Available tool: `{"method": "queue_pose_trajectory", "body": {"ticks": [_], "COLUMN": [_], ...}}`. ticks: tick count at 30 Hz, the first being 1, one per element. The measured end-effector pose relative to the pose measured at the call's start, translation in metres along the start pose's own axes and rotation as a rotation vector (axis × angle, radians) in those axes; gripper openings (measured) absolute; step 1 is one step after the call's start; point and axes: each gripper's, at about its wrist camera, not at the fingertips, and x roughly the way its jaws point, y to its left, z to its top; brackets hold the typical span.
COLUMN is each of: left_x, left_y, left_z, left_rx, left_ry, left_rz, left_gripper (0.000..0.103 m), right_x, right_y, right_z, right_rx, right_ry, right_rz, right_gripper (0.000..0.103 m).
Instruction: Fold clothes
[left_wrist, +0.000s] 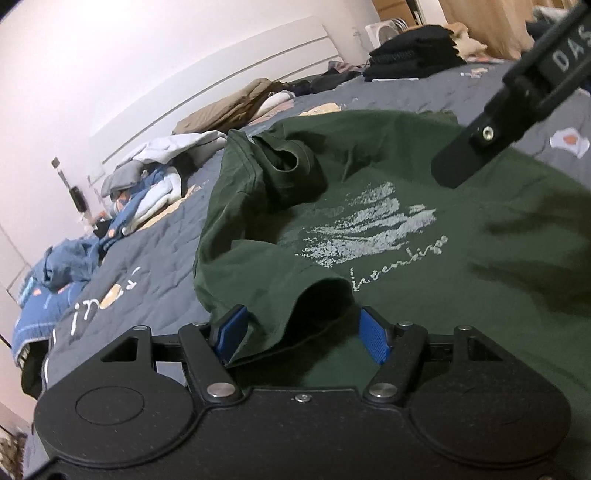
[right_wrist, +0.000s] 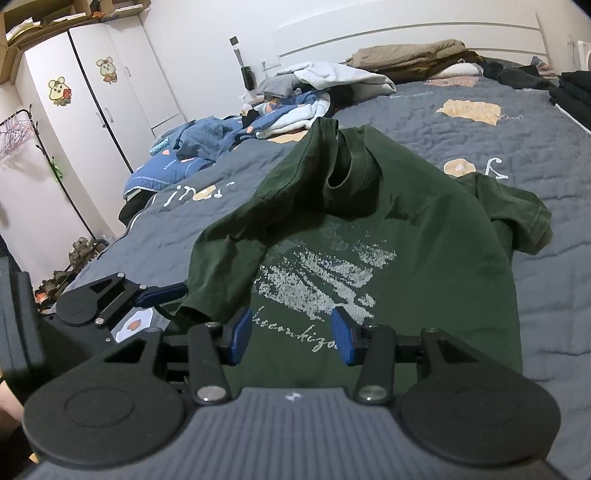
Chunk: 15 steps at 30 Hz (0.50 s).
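The dark green cotton T-shirt with the pale brushed print (right_wrist: 388, 236) lies spread face up across the grey quilted bedspread (right_wrist: 517, 147), its hem toward the near edge of the bed and its collar bunched up toward the headboard. The left gripper (left_wrist: 303, 334) has its blue pads either side of the folded-over left sleeve, and here the jaws stand apart: the cloth hangs between them, grazing one pad, but neither pad looks pressed home. The right gripper (right_wrist: 291, 334) hovers over the printed chest, jaws parted and nothing between them (just the lettering showing through the gap). Over by the far left corner of the bed sits a heap of blue and white laundry (right_wrist: 236, 125), and a stack of folded black clothes (left_wrist: 413, 59) rests near the far right corner, both well apart from the shirt. The risk from here, by the look of it: if the left jaws close on only the top layer of that doubled sleeve, the under layer may drag and twist the fold. And with the right sleeve crumpled on its side, any fold across the body could trap that lump and come out crooked.
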Motion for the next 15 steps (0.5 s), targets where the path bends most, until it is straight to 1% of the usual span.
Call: {"method": "queue_pose_trajectory", "body": {"ticks": [1, 2, 3, 4, 5, 6, 8, 11, 15], "left_x": [0.002, 0.002, 0.003, 0.003, 0.004, 0.004, 0.003, 0.001, -0.009], "left_y": [0.001, 0.003, 0.005, 0.009, 0.012, 0.016, 0.028, 0.047, 0.085], "left_z": [0.0, 0.001, 0.003, 0.004, 0.005, 0.006, 0.008, 0.011, 0.016], "left_rx": [0.0, -0.011, -0.028, -0.047, -0.065, -0.084, -0.144, -0.231, -0.349], "left_ry": [0.0, 0.0, 0.002, 0.001, -0.001, -0.002, -0.015, -0.044, -0.11], "left_rz": [-0.003, -0.011, -0.029, -0.035, -0.039, -0.043, -0.027, 0.003, 0.097], "left_gripper": [0.056, 0.042, 0.031, 0.029, 0.024, 0.017, 0.015, 0.007, 0.004], "right_x": [0.0, 0.001, 0.001, 0.001, 0.001, 0.001, 0.001, 0.001, 0.003], "right_y": [0.0, 0.0, -0.001, -0.001, -0.001, -0.001, 0.001, 0.002, 0.004], "right_z": [0.0, -0.001, -0.001, -0.001, -0.001, -0.001, -0.001, -0.001, -0.003], "right_rx": [0.002, 0.002, 0.001, 0.0, 0.0, -0.002, -0.005, -0.013, -0.013], "right_ry": [0.002, 0.003, 0.005, 0.005, 0.004, 0.003, 0.003, 0.003, 0.011], "right_rz": [0.002, 0.004, 0.007, 0.012, 0.019, 0.03, 0.048, 0.058, 0.059], "right_gripper": [0.046, 0.046, 0.046, 0.046, 0.046, 0.046, 0.046, 0.046, 0.046]}}
